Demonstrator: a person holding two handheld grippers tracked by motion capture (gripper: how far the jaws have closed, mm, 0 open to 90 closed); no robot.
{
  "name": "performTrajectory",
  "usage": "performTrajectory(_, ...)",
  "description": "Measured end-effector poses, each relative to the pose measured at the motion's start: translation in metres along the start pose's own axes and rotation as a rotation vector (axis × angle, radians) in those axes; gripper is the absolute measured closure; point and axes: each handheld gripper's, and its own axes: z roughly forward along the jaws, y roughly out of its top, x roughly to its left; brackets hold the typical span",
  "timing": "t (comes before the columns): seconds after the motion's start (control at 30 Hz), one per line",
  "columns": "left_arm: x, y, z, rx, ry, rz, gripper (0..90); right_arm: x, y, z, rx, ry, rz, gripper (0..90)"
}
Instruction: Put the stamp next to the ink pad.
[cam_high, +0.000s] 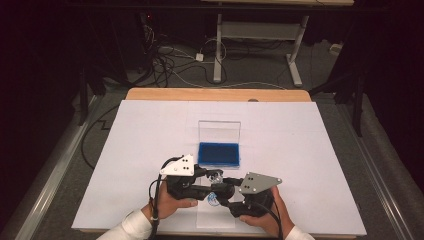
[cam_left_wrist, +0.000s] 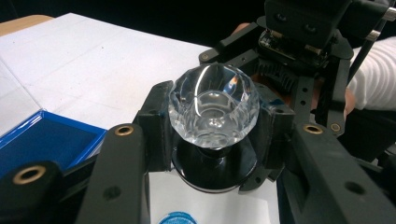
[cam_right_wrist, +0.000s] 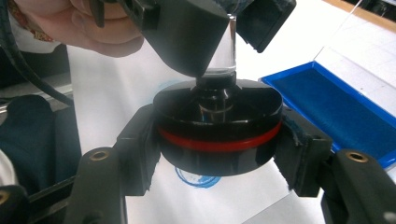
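Between my two tongs, low over the sheet, hangs the stamp (cam_left_wrist: 213, 109). Left gripper (cam_high: 212, 176): jaws pinching the clear faceted knob. Right gripper (cam_right_wrist: 219, 140): jaws pressed against the black base with the red ring (cam_right_wrist: 219, 143), one jaw on each side.

Step in hand, as I judge it: stamp lifted off the paper with both tongs on it. Blue round print (cam_right_wrist: 198, 179) lies on the paper strip (cam_high: 215, 217) directly under the base, so one impression is already made. Ink pad (cam_high: 219, 153) sits just beyond the jaw tips, lid (cam_high: 219, 131) standing upright behind it, blue felt exposed.

Next move, my reading: either re-ink or stamp again. Both call for keeping the base level, since two grips on one small thing can twist it; loosen one pair before travelling. Clean paper beside the print is needed to avoid overlap.

Surface: white sheet (cam_high: 300, 150) over a wooden table (cam_high: 215, 94), flat, matte. Room: dark, grey floor, loose cables (cam_high: 175, 65) and a white desk frame (cam_high: 260, 45) beyond the far edge.
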Motion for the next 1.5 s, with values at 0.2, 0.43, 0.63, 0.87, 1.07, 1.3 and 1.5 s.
performTrajectory(0.2,-0.005,0.003,0.005,0.023,-0.017,0.021,54.0,0.003,-0.001,0.003,0.012,0.004,-0.010,38.4)
performTrajectory(0.43,-0.009,0.010,0.003,0.052,0.007,0.057,54.0,0.003,0.004,0.003,-0.002,-0.006,-0.048,38.3)
performTrajectory(0.63,-0.009,0.013,0.003,0.069,0.036,0.065,53.9,0.002,0.001,0.005,-0.024,-0.025,-0.053,37.9)
performTrajectory(0.87,-0.010,0.013,0.004,0.079,0.052,0.071,53.9,0.002,0.000,0.008,-0.026,-0.030,-0.063,37.6)
performTrajectory(1.07,-0.010,0.013,0.004,0.077,0.054,0.069,53.9,0.003,0.000,0.009,-0.032,-0.036,-0.065,35.5)
performTrajectory(1.3,-0.009,0.014,0.002,0.071,0.060,0.066,53.9,0.003,0.000,0.009,-0.033,-0.050,-0.067,31.0)
performTrajectory(1.5,-0.009,0.015,0.000,0.067,0.064,0.070,53.9,0.003,-0.001,0.011,-0.012,-0.055,-0.074,25.9)
